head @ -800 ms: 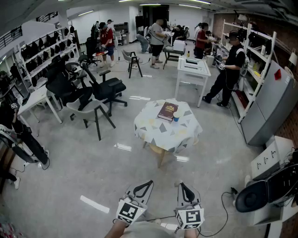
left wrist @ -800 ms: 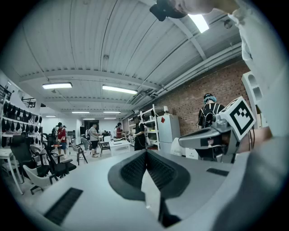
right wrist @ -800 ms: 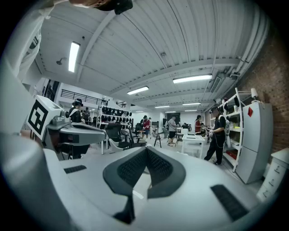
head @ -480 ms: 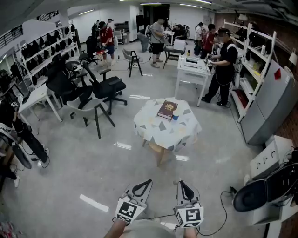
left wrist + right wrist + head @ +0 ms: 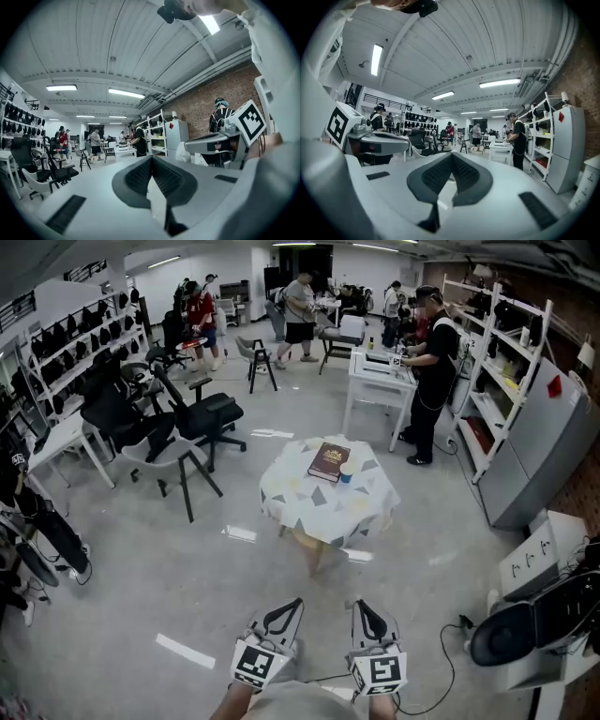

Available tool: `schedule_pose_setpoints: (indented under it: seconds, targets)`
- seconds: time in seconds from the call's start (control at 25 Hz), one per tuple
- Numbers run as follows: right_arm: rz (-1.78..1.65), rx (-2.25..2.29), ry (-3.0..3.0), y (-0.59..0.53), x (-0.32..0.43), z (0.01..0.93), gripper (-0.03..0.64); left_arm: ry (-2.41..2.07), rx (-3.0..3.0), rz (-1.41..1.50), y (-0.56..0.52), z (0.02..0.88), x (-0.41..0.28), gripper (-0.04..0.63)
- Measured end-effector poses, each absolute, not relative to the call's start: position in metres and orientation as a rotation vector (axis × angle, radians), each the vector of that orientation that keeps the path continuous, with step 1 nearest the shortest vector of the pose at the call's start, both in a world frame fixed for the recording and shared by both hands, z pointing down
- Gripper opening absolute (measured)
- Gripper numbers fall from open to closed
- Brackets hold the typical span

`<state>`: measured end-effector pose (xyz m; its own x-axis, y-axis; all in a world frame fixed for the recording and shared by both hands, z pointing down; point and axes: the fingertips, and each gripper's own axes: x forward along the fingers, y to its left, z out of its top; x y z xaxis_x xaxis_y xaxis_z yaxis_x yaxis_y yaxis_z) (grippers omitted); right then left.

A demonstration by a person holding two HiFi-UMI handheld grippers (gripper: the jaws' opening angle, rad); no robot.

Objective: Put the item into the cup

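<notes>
In the head view a round table with a patterned cloth stands a few steps ahead on the grey floor. On it lie a dark red book and, beside the book, a small pale cup. No smaller item can be made out at this distance. My left gripper and right gripper hang side by side at the bottom of that view, far from the table. The left gripper has its dark pads pressed together on nothing, and so has the right gripper.
Black office chairs and a grey chair stand left of the table. Behind it a person in black stands at a white table. Shelves and a grey cabinet line the right wall. A black bag and cable lie at right.
The table sits slightly nearer and further left in the head view. The person in black has stepped left to the white table. Both grippers stay shut and low.
</notes>
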<state>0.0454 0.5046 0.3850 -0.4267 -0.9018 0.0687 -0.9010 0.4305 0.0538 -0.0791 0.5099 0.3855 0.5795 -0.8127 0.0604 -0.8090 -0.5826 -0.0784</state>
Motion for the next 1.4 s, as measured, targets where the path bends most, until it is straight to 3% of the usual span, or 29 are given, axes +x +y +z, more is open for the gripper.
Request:
schedule_pose_setpoints:
  seconds: [1.4]
  targets:
    - [0.008,1.785,-2.395,0.34,-0.001,0.401,0.006,1.227,-2.884,-0.05,0.318,0.392,-0.121,0.012]
